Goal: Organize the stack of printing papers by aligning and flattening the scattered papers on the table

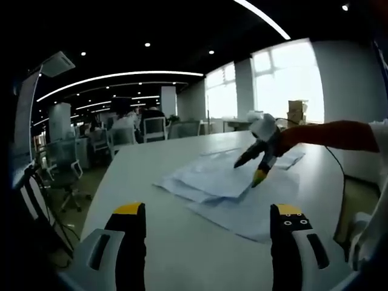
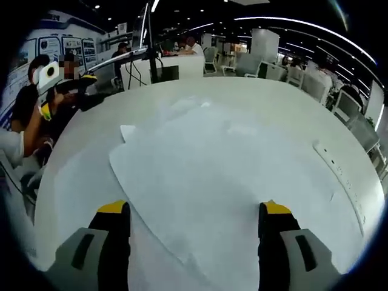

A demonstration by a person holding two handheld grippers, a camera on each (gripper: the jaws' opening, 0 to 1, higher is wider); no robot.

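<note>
Loosely fanned across the white table [image 1: 151, 176], the printing papers [image 1: 224, 182] lie askew in overlapping sheets, corners poking out at different angles, the pile flat but far from squared; seen from the right gripper view they spread pale and wide over the tabletop just beyond the jaws. Above them the right gripper [image 1: 257, 159] hovers with its tips pointing down at the sheets, its jaws wide and empty. Nearer the table edge, the left gripper [image 1: 209, 227] is also spread wide, gripping nothing
</note>
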